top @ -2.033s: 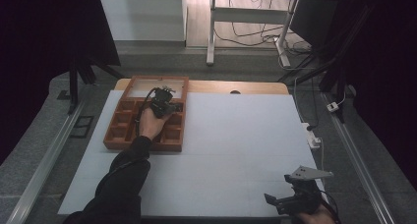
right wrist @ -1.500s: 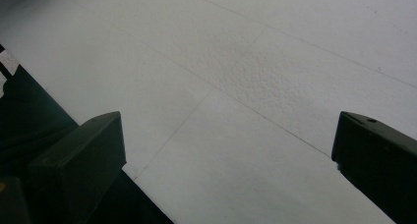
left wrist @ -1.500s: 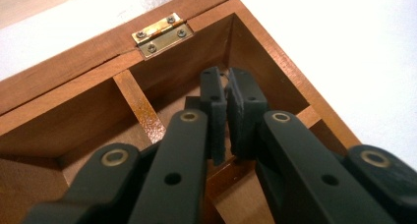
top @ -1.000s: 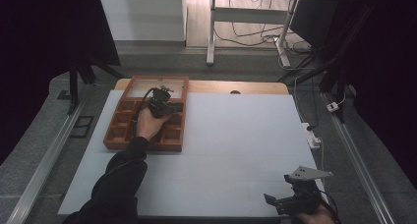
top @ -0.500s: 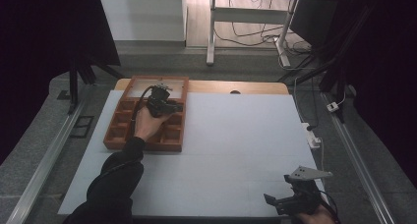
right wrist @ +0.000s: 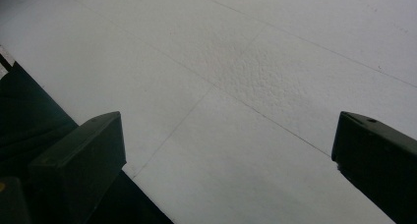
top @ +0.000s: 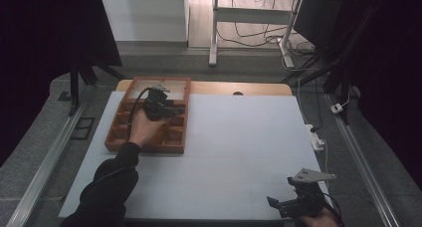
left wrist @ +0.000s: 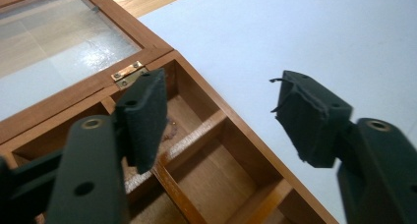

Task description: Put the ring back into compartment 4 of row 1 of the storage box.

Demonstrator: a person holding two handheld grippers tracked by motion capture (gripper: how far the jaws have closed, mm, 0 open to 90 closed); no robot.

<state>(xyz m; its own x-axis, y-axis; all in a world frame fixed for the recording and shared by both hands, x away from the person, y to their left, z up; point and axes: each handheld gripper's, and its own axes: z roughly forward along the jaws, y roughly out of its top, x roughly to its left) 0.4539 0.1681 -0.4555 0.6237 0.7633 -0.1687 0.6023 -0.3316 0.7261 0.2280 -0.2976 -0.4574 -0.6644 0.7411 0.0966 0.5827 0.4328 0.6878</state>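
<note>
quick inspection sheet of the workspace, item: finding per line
surface: white table top, bare apart from the box; a wooden strip shows at its far edge
job's things: wooden compartment box at the far left, its glass-paned lid open; compartments in the left gripper view look mostly empty, a small unclear bit in one
clutter: nothing seen
grippers: left gripper open over the box's right edge; right gripper open at the near right edge, over bare white surface
cables: a cable trails from the left gripper; loose cables on the floor beyond
surroundings: white desk frame behind; white power strip along the right side
</note>
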